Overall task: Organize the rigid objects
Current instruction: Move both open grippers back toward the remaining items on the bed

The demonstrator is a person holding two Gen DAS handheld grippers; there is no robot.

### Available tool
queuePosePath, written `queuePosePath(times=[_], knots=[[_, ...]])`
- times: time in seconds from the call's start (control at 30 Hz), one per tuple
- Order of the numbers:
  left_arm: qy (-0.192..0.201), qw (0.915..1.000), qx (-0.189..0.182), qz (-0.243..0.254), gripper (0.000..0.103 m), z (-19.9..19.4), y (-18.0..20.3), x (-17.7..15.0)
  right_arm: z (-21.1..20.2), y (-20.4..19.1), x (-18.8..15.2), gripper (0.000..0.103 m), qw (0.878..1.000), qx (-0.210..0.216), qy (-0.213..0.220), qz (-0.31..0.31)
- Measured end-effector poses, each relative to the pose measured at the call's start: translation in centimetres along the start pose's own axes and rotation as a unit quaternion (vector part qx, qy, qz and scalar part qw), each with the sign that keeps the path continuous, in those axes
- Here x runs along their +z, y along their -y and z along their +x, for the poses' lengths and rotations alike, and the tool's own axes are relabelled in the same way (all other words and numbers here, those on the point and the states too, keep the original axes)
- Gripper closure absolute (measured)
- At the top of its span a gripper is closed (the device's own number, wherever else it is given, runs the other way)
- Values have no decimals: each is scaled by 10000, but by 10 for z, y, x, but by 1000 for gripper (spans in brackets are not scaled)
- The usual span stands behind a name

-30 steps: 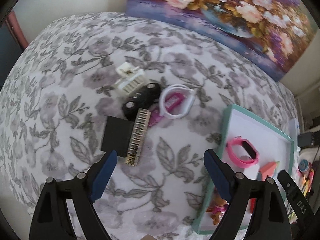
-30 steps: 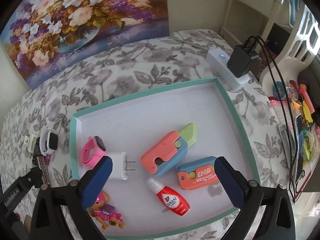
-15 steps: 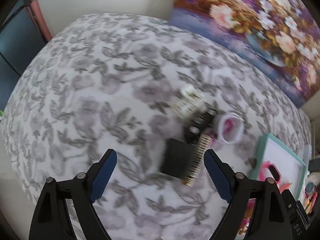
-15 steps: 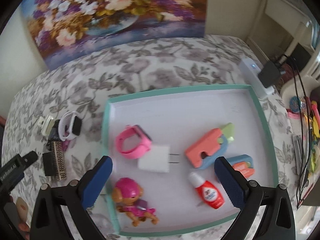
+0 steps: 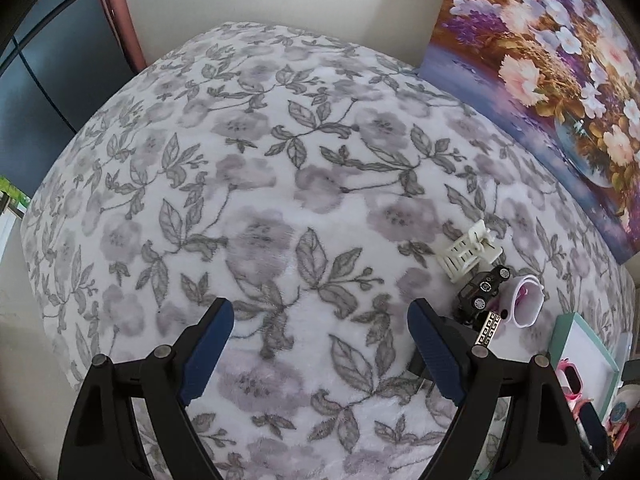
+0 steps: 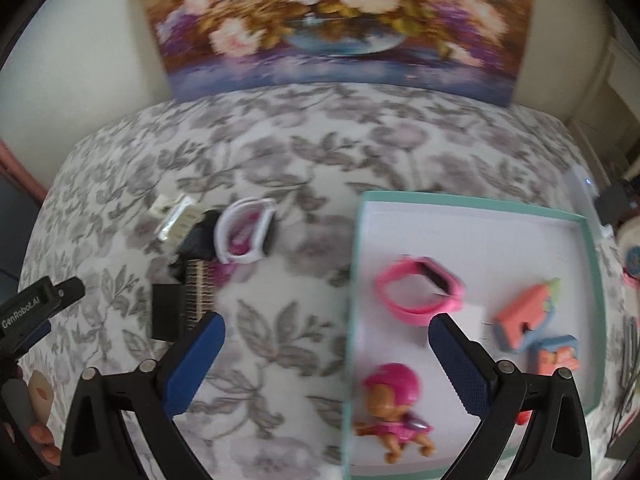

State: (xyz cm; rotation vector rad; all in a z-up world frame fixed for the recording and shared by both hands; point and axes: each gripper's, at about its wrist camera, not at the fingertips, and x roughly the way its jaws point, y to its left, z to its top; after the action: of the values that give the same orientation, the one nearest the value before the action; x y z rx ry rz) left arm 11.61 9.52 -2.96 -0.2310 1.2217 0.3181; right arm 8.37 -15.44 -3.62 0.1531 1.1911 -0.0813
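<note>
A small pile lies on the flowered blanket (image 5: 280, 200): a white clip (image 5: 468, 254), a black toy car (image 5: 482, 290), a white watch (image 5: 526, 306), a gold-patterned strip (image 5: 490, 326) and a black square (image 6: 166, 316). My left gripper (image 5: 318, 320) hangs open over bare blanket, left of the pile, with nothing between its fingers. My right gripper (image 6: 327, 332) is open and straddles the left rim of the teal tray (image 6: 356, 280). In the tray are a pink watch (image 6: 420, 292), a doll (image 6: 394, 404), an orange-blue toy (image 6: 524, 316) and a white charger (image 6: 472, 316), which my right finger partly hides.
A flower painting (image 6: 340, 20) leans on the wall behind the bed. A white power strip (image 6: 584, 184) and desk clutter sit beyond the tray on the right. The blanket falls away at its left edge toward a dark door (image 5: 48, 80). A hand (image 6: 36, 400) shows at lower left.
Both grippers moved left with their jaws unchanged. The left one left the pile, which now lies right of its right finger. The right one went from over the tray's middle to its left rim.
</note>
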Motion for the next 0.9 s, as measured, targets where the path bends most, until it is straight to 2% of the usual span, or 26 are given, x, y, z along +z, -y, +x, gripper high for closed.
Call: queuePosePath(times=[0.23, 0.43, 0.9], knots=[[-264, 9995, -125, -74, 14, 22, 1, 0, 21, -27, 4, 1, 9996, 234, -73, -150], [-488, 9987, -151, -91, 14, 40, 4, -1, 45, -43, 5, 8, 9991, 279, -222, -243], [-547, 9982, -201, -113, 14, 48, 11, 4, 75, -66, 0, 11, 9975, 314, -422, -482]])
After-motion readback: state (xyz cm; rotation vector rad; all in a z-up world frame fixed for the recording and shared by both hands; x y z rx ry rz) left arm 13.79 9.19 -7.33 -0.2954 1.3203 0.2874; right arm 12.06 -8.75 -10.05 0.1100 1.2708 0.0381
